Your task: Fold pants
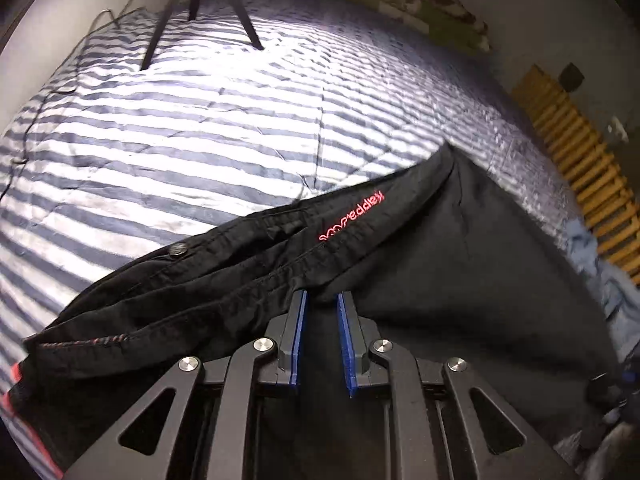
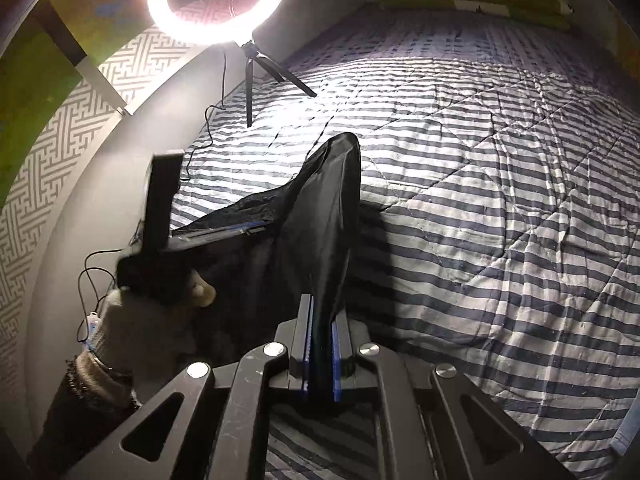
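Black pants point(image 1: 400, 264) lay on the striped quilt point(image 1: 180, 128), near edge lifted.

The right gripper point(image 2: 322, 356) pinched a raised fold; the left gripper point(image 1: 322, 312) hovered slightly parted over the waistband, gripping nothing, apparently to take hold.

Bed point(image 2: 500, 208) with blue-and-white striped quilt. Black pants point(image 1: 420, 256) lie partly on it; ring-light tripod point(image 2: 256, 76) stands at far side, cable point(image 2: 208, 120) trailing alongside.
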A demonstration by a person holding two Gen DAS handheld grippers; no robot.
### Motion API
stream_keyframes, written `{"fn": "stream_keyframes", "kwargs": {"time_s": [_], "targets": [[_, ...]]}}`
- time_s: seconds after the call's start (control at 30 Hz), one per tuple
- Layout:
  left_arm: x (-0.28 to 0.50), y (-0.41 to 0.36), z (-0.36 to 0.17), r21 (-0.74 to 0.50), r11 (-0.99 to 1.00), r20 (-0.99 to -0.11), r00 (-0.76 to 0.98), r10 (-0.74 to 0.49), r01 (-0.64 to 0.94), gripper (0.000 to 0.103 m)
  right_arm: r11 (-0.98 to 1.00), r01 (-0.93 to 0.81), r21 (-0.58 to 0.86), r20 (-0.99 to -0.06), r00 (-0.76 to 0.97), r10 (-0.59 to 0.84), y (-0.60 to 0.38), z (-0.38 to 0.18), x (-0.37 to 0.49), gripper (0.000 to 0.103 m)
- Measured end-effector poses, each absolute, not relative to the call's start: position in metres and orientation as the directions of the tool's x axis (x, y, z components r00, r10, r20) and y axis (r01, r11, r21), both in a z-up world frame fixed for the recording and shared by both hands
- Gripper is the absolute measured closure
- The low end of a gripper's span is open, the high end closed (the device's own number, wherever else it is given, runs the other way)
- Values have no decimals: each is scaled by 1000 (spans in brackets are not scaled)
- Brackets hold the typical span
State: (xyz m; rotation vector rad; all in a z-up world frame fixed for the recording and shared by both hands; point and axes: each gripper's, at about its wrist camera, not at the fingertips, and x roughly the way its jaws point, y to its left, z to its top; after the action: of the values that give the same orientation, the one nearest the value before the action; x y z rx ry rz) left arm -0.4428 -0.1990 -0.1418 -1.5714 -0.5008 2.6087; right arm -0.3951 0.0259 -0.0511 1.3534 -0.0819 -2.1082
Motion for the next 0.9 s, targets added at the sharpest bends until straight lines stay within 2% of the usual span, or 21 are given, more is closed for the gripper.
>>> {"fn": "stream_keyframes", "kwargs": {"time_s": [0.1,0.17,0.23,0.3,0.37,0.43,0.53,0.6,0.77,0.83,0.9], "targets": [[-413,-207,-117,-278,-956,-846,-495,199,91,84,-789,479,383,-788,-277,-550,24,-46,-391,96],[-376,-213,-113,-304,-950,-851,-469,237,71,83,-780,494,384,-780,-279,-560,22,-41,-388,96],[-348,-211,-121,-300,-953,-860,-446,249,46,82,-774,503,386,-774,-280,-568,20,-36,-384,96],[-334,-201,-147,-227,-974,-898,-391,201,21,83,-768,510,387,-769,-281,-574,17,-32,-381,96],[-320,-197,-146,-199,-980,-888,-425,174,15,82,-768,513,385,-769,-282,-574,12,-29,-377,96],[-305,-205,-127,-252,-965,-873,-447,195,72,82,-766,517,383,-767,-284,-575,7,-24,-371,96],[-271,-218,-95,-226,-967,-834,-535,132,113,79,-754,542,372,-762,-286,-582,-2,-13,-358,96],[-243,-239,-80,-276,-948,-796,-591,132,160,79,-741,569,357,-755,-291,-587,-10,-4,-346,96],[-228,-297,-76,-317,-909,-771,-631,81,270,79,-692,660,293,-754,-286,-591,-53,17,-307,96],[-221,-319,-81,-375,-877,-759,-642,104,301,79,-662,697,274,-758,-268,-595,-76,19,-292,96],[-228,-327,-79,-380,-882,-756,-643,122,279,79,-633,728,262,-763,-246,-598,-99,16,-280,96]]}}
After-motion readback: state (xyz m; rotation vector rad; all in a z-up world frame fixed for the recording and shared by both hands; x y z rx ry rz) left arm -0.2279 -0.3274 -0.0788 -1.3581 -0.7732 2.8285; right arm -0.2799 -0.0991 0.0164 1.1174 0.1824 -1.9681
